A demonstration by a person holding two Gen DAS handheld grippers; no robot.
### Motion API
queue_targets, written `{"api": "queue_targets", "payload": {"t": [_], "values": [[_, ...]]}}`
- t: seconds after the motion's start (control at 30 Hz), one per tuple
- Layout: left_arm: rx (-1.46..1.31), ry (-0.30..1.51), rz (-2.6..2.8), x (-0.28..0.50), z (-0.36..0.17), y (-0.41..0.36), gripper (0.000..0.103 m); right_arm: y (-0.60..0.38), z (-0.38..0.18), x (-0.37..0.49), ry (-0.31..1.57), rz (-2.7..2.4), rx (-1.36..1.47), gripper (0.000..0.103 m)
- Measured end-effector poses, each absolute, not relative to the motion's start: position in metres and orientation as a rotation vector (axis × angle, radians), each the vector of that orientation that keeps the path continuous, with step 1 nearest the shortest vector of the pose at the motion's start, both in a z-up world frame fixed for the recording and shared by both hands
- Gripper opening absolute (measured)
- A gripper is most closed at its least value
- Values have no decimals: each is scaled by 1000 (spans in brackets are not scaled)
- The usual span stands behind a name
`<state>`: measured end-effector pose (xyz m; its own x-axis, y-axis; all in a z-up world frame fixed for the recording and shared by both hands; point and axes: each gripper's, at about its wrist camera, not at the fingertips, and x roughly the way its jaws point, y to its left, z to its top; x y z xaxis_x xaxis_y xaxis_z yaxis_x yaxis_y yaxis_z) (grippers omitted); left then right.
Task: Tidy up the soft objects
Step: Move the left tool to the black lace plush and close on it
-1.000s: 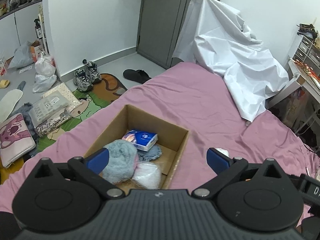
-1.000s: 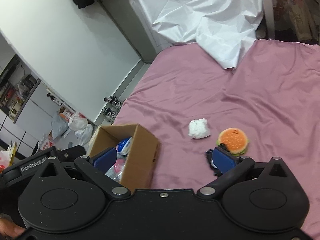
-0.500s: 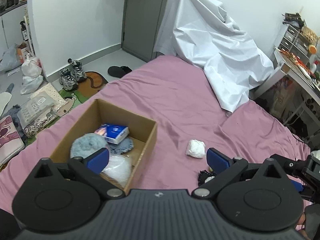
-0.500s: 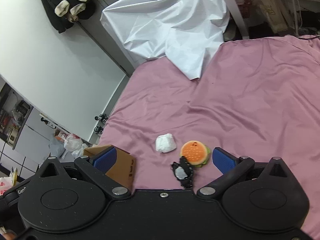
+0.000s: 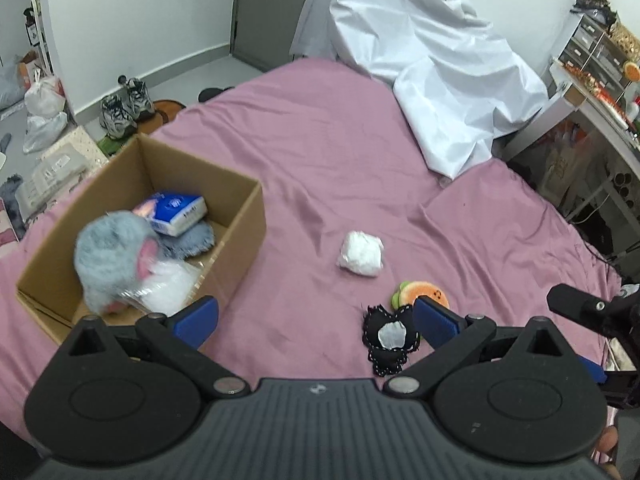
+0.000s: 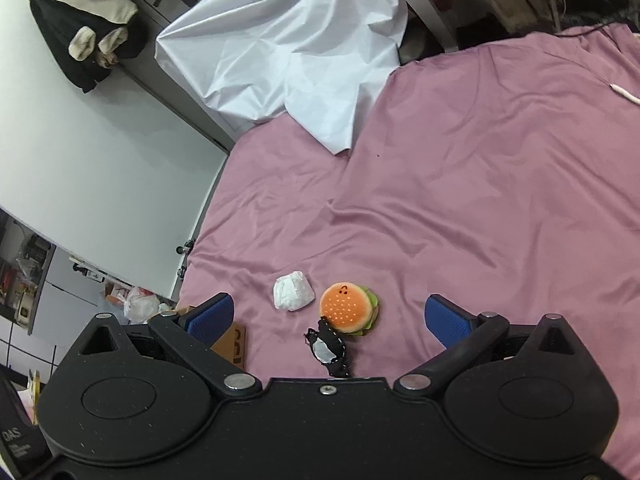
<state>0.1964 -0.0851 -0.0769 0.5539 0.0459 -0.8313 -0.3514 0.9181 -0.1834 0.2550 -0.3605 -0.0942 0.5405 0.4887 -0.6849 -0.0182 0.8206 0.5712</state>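
A cardboard box (image 5: 244,216) (image 6: 234,340) sits on the pink bed and holds a grey fluffy plush (image 5: 112,256), a blue tissue pack (image 5: 176,210), a grey cloth and a clear bag. On the sheet to its right lie a white wad (image 5: 360,254) (image 6: 292,291), a burger plush (image 5: 424,292) (image 6: 349,313) and a small black pouch (image 5: 390,338) (image 6: 330,348). My left gripper (image 5: 316,320) hangs open over the sheet between box and pouch. My right gripper (image 6: 328,318) is open, with burger and pouch seen between its fingers.
A crumpled white sheet (image 5: 424,64) (image 6: 280,48) covers the bed's far end. Shoes (image 5: 124,106), bags and packets lie on the floor left of the bed. A desk with drawers (image 5: 592,76) stands at the right. Dark clothes (image 6: 88,28) hang on the wall.
Both grippers have swung to the right, away from the box. The white wad, burger plush and black pouch have come into the middle of both views. Both stay open.
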Motion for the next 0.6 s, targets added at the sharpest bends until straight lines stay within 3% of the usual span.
{"api": "queue_targets", "payload": {"t": [0.43,0.6], "values": [[-404,1023,200,217,-126,-109,100,-368,-117,269,1026,263,597,101],[-424,1032,178,226,-138,-118,93,-365,-131,276,1072,264,632,90]]}}
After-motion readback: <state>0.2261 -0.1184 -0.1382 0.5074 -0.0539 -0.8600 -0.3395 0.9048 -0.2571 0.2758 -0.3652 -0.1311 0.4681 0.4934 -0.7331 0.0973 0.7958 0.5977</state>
